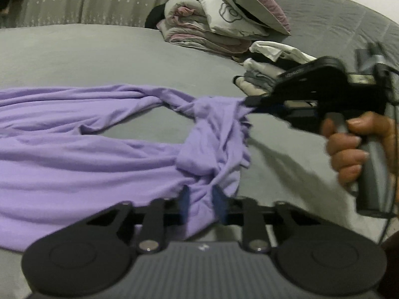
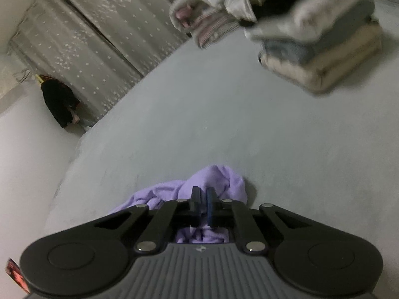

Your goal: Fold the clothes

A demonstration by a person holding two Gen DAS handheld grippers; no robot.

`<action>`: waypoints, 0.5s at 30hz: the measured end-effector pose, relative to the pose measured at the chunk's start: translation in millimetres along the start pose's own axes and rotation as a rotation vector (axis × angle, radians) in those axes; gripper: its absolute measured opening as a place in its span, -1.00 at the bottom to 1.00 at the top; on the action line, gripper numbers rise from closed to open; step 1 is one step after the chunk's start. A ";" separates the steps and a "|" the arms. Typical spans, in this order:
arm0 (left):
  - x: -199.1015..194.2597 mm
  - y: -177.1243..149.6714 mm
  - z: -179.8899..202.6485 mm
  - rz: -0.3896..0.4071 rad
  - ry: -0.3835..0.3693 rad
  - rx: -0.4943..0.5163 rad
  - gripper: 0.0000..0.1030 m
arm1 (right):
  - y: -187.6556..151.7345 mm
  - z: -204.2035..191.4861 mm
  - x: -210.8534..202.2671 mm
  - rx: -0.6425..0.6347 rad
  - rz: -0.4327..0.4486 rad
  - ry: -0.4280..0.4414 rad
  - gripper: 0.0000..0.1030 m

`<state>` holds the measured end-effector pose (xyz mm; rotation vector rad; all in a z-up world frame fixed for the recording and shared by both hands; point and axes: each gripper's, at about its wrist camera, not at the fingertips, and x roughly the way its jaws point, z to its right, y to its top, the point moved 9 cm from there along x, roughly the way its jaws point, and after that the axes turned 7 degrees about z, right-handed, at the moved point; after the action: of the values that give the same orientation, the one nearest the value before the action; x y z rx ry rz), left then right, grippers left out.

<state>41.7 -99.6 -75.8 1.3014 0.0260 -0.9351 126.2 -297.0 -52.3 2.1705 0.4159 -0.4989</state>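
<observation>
Both claws are clenched on bunched fabric of the lilac garment (image 1: 74,154), left claw (image 1: 200,199) and right claw (image 1: 249,104), to spread it flat on the bed (image 1: 124,54) for folding.

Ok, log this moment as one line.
left gripper: shut on purple garment | right gripper: shut on purple garment | bed: garment twisted, unfolded
</observation>
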 end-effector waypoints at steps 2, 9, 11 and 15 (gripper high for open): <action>-5.3 2.7 -4.6 0.003 0.004 -0.018 -0.92 | 10.2 -4.2 -14.3 -0.038 0.051 0.007 -0.85; -38.1 19.5 -3.3 0.072 -0.050 0.002 -0.93 | 31.3 -5.4 -76.1 -0.097 0.160 0.046 -0.85; -43.4 20.3 -1.3 0.081 -0.063 0.019 -0.93 | 33.0 -2.3 -95.3 -0.126 0.174 0.048 -0.85; -46.9 17.9 5.4 0.090 -0.081 0.068 -0.82 | 31.6 3.6 -130.8 -0.197 0.190 0.041 -0.86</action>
<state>19.4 -77.9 -36.1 1.3153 -0.1272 -0.9174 26.8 -333.9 30.6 2.0069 0.2654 -0.2950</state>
